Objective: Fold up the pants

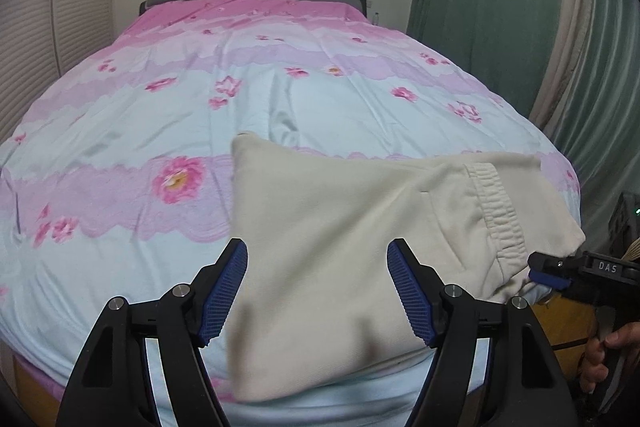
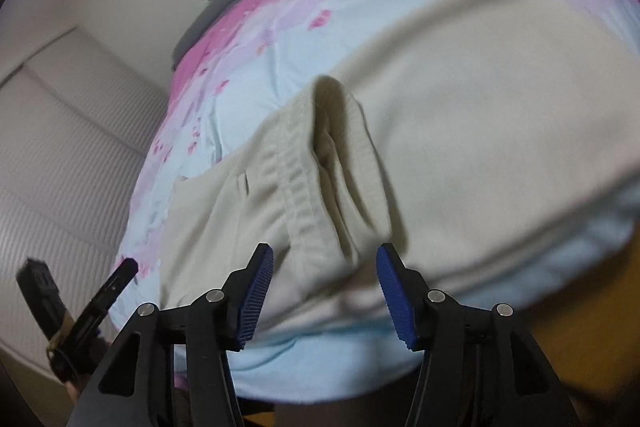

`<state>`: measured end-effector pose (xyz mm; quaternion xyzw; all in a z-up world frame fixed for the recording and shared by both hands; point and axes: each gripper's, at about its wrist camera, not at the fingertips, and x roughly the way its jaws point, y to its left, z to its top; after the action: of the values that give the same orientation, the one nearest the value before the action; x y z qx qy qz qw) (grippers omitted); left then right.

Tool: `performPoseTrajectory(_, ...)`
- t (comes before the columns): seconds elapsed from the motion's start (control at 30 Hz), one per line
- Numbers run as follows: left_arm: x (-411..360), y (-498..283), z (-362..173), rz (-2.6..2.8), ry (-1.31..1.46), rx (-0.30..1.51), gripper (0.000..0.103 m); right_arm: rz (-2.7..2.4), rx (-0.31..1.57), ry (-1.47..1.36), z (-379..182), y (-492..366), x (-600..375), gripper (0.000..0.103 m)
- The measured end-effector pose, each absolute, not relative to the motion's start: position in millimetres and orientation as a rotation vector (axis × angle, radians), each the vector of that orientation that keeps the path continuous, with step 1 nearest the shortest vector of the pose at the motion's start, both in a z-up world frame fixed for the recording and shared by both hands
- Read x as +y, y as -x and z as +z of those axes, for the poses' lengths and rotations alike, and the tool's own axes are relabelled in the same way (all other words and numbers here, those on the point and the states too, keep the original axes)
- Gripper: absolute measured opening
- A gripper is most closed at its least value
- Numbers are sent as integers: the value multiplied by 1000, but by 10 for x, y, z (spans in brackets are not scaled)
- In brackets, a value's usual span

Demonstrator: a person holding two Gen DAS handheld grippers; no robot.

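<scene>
On the near edge of the bed [image 1: 120, 131], over its pink-and-blue flowered cover, we see the cream pants [image 1: 340, 227] lying folded into a broad slab, the elastic waistband [image 1: 496, 207] turned toward the right side; our left gripper [image 1: 318, 291] hovers just above the folded cloth with its blue pads spread wide and nothing between them; our right gripper [image 2: 325, 291] is likewise released, its jaws parted above the waistband, which rises in a loose ridge in front of them, untouched; from the left wrist view the right gripper's tip sits just beside the pants' near right corner, a hand [image 1: 604, 351] gripping its handle; green curtains [image 1: 480, 7] hang beyond the bed.
</scene>
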<state>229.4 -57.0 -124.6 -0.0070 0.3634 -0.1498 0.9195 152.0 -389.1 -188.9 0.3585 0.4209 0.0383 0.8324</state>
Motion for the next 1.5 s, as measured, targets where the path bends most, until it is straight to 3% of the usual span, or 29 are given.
performPoseTrajectory(0.17, -458, -2293, -1243, -291, 36, 748, 72, 123, 930, -867, -2097, -1715, -3851, 51)
performPoseTrajectory(0.23, -428, -2287, -1233, -287, 46, 748, 72, 94, 929, -878, -2140, -1818, -3790, 35)
performPoseTrajectory(0.27, -427, -2274, -1227, -290, 44, 746, 72, 119, 907, -906, -2138, -1813, -3825, 11)
performPoseTrajectory(0.43, -502, -2220, -1173, -317, 9, 722, 72, 71, 784, -883, -1926, -1602, -4011, 8)
performPoseTrajectory(0.6, -613, -2218, -1160, -343, 3, 714, 72, 59, 868, -902, -2217, -1707, -4021, 9)
performPoseTrajectory(0.73, -737, -2261, -1154, -360, 11, 718, 72, 75, 868, -891, -2179, -1742, -4063, 22)
performPoseTrajectory(0.77, -808, -2277, -1145, -371, 5, 716, 73, 57, 853, -864, -2124, -1708, -4073, 39)
performPoseTrajectory(0.83, -966, -2302, -1131, -394, -13, 715, 76, 31, 789, -837, -2000, -1573, -4141, 55)
performPoseTrajectory(1.0, -1616, -2377, -1116, -502, -60, 728, 77, -107, 601, -879, -1835, -1082, -4608, 59)
performPoseTrajectory(1.13, -2333, -2366, -1101, -609, -117, 716, 77, -294, 451, -1002, -1960, -662, -5258, 75)
performPoseTrajectory(1.3, -3032, -2361, -1141, -691, -170, 736, 77, -356, 356, -1180, -2337, -531, -5843, 75)
performPoseTrajectory(1.5, -3441, -2349, -1162, -725, -222, 741, 77, -373, 415, -1340, -2851, -672, -6182, 75)
